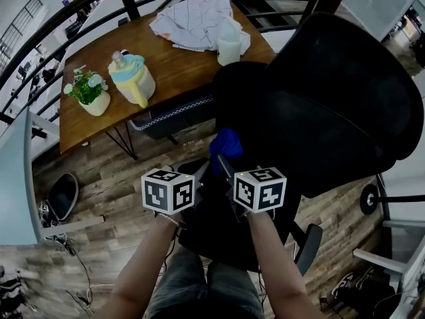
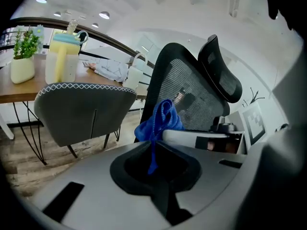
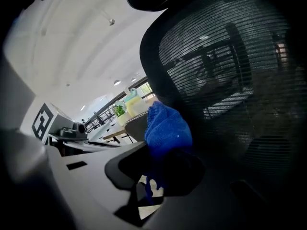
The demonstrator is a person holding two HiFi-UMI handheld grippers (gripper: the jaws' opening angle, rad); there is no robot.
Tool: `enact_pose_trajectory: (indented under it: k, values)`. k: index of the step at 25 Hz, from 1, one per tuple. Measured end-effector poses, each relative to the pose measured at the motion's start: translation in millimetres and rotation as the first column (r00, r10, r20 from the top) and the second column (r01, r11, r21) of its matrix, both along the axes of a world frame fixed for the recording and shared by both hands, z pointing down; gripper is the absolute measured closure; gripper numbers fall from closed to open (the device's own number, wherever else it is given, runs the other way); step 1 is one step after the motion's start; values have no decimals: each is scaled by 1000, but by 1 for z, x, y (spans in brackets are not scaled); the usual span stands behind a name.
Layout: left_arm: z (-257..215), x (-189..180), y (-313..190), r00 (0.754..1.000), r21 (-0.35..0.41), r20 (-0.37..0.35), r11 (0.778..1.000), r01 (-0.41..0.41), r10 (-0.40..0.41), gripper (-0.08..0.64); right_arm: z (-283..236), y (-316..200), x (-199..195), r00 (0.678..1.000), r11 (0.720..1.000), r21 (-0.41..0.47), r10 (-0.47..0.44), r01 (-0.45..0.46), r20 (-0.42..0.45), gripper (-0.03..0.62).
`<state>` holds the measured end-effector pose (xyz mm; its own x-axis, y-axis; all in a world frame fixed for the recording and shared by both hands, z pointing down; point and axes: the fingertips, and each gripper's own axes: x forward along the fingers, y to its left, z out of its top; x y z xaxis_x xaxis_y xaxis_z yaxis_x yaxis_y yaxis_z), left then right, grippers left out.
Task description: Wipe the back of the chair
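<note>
A black office chair stands right in front of me, its mesh back [image 1: 345, 105] facing me in the head view. A bunched blue cloth [image 1: 226, 141] is held up close to the back's left edge. My left gripper [image 1: 211, 159] and right gripper [image 1: 220, 157] meet at the cloth, both shut on it. In the left gripper view a thin strand of the blue cloth [image 2: 160, 121] runs down between the jaws of the left gripper [image 2: 152, 145], with the mesh back [image 2: 192, 99] and headrest [image 2: 220, 75] behind. In the right gripper view the blue cloth [image 3: 165, 131] fills the right gripper [image 3: 163, 150], beside the mesh back [image 3: 230, 80].
A wooden table [image 1: 179, 65] stands behind the chair with a potted plant [image 1: 89, 92], a yellow and blue jug [image 1: 133, 78], a white cup [image 1: 229, 45] and a patterned white cloth [image 1: 199, 22]. A grey chair [image 1: 172, 115] is tucked under it. A black railing curves along the far side.
</note>
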<state>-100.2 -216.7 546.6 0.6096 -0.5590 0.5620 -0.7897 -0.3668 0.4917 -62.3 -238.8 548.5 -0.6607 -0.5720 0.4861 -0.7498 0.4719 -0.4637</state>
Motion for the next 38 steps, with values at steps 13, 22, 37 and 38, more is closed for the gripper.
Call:
enact_pose_trajectory:
  k: [13, 22, 37, 38]
  values:
    - [16, 30, -5, 999, -26, -12, 998, -49, 49, 525, 22, -7, 48, 993, 993, -32, 114, -115, -24, 505]
    - [14, 74, -3, 992, -17, -10, 992, -125, 125, 525, 24, 5, 104, 977, 976, -37, 214, -215, -18, 505]
    - [9, 157, 8, 973, 9, -21, 973, -230, 230, 525, 26, 33, 201, 941, 940, -33, 337, -338, -40, 505]
    - [9, 162, 9, 970, 9, -21, 971, -241, 241, 525, 26, 34, 207, 938, 937, -33, 345, -347, -40, 503]
